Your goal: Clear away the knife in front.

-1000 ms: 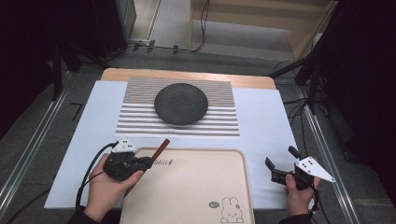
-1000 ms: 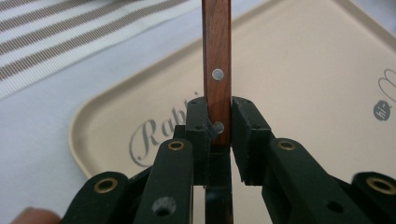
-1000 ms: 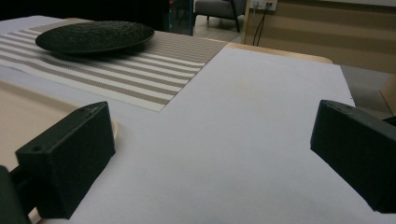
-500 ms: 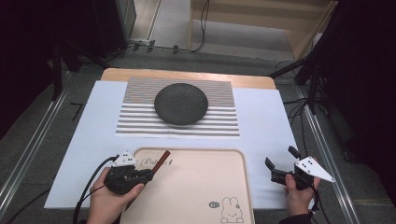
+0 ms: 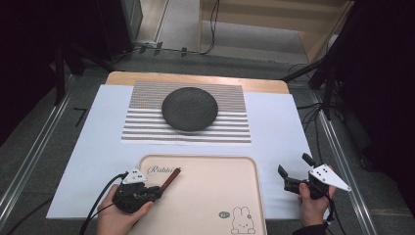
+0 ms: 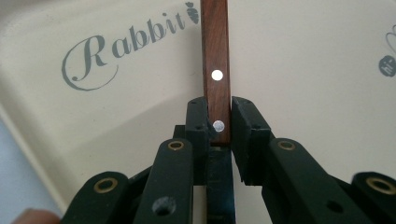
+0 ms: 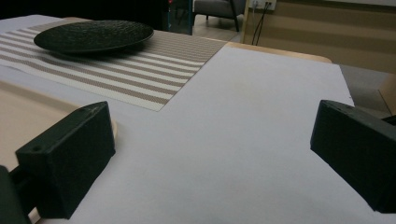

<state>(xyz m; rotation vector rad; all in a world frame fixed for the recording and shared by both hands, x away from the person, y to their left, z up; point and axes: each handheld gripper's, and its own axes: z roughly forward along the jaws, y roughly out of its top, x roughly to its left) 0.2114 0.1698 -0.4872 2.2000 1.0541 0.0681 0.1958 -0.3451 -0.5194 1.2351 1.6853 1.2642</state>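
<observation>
A brown wooden handle (image 5: 170,177) with two metal rivets lies pointing away over the beige tray (image 5: 210,205) printed with "Rabbit" and a bunny. My left gripper (image 5: 157,190) is shut on its near end at the tray's front-left part. In the left gripper view the handle (image 6: 215,56) runs straight up from between the jaws of my left gripper (image 6: 218,114), above the tray (image 6: 303,93); its far end is cut off by the frame. My right gripper (image 5: 294,165) stands open and holds nothing, on the white sheet just right of the tray, and appears open as well (image 7: 210,154).
A dark round plate (image 5: 189,108) sits on a striped placemat (image 5: 147,125) at the table's middle back; the plate (image 7: 93,35) lies far left of my right gripper. A white sheet (image 5: 88,161) covers the table. Metal rails flank both sides.
My left gripper has drawn back toward the person and slightly right, bringing the wooden handle from the tray's far-left corner over the tray. The right gripper has stayed still.
</observation>
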